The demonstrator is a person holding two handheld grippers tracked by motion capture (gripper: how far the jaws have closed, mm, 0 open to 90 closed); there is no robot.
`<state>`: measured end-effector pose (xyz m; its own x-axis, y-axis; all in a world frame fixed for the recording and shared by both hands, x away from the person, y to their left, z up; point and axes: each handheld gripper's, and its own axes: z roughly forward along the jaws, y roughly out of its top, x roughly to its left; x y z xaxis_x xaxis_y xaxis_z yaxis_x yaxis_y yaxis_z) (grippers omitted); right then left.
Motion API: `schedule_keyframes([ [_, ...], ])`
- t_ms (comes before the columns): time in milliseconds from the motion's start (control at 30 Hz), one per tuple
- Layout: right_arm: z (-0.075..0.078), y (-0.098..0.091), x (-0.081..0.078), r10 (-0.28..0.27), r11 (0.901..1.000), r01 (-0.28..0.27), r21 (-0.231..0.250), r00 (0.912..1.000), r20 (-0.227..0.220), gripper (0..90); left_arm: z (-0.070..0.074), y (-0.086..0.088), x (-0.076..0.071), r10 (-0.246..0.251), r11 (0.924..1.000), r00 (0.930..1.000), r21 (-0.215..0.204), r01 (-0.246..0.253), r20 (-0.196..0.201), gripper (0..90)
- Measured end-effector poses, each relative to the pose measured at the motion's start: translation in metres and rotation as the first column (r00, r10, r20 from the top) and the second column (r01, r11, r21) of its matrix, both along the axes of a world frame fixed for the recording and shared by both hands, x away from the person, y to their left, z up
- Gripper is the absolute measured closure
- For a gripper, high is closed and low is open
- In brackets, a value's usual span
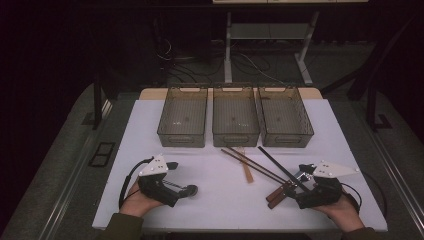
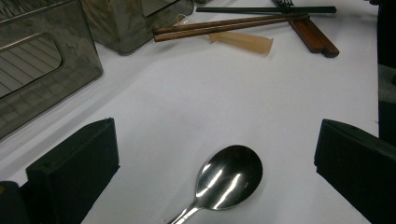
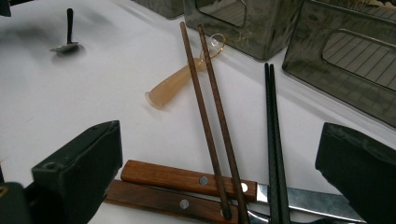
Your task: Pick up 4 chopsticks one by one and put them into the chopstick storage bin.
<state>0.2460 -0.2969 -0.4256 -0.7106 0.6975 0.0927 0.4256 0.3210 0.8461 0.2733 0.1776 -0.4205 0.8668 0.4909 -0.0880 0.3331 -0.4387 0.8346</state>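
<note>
The room was dark, with cables and metal legs on the floor behind a white, matte table [image 1: 150, 125]. Three smoky, see-through plastic bins [image 1: 236, 123] with slotted bottoms and cut-out handles stood in a row at the table's far edge, side by side and almost touching.

The left gripper [image 1: 181, 189], held in the person's left hand near the near-left corner, had its two black, blocky jaws spread wide. One polished metal spoon [image 2: 227, 178] lay flat on the table between them, bowl up and shiny, clear of both jaws.

The right gripper [image 1: 299, 181], held in the right hand near the near-right corner, also had its jaws standing wide, and neither jaw pressed on anything. Between and just ahead of them lay a pile of cutlery. Two table knives with riveted brown wooden handles [image 3: 184, 178] and steel blades lay side by side on the table. One pair of thin brown wooden chopsticks [image 3: 205, 100] crossed over the knife handles. One pair of slim black chopsticks [image 3: 273, 135] lay beside them, crossing the blades. Under the brown pair, nearer the bins, lay one pale amber, translucent plastic spoon [image 3: 175, 84] with a flared handle end.
</note>
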Motion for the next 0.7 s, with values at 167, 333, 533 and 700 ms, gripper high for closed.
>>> schedule_keyframes([
  [167,-0.0009,-0.0021,0.0009,0.005,1.0,-0.005,0.004,1.0,-0.008,0.8,-0.0032,-0.0017,0.0006,-0.004,0.9999,1.0,0.016,0.004,-0.009,0.0],
  [333,-0.0007,-0.0015,-0.0002,0.01,1.0,-0.01,0.0,0.9999,-0.011,0.8,-0.0033,-0.0002,-0.0006,-0.002,1.0,1.0,0.009,0.002,-0.005,0.0],
  [533,0.0005,-0.001,0.0002,0.015,0.9999,-0.015,0.005,0.9999,-0.008,0.8,-0.0037,0.0002,-0.0008,-0.003,1.0,1.0,0.007,0.003,-0.006,0.0],
  [700,0.0011,-0.0012,0.0039,0.028,0.9995,-0.028,0.014,0.9994,-0.018,0.8,-0.0045,0.0023,0.002,0.008,0.9999,0.9999,-0.007,-0.008,-0.007,0.0],
])
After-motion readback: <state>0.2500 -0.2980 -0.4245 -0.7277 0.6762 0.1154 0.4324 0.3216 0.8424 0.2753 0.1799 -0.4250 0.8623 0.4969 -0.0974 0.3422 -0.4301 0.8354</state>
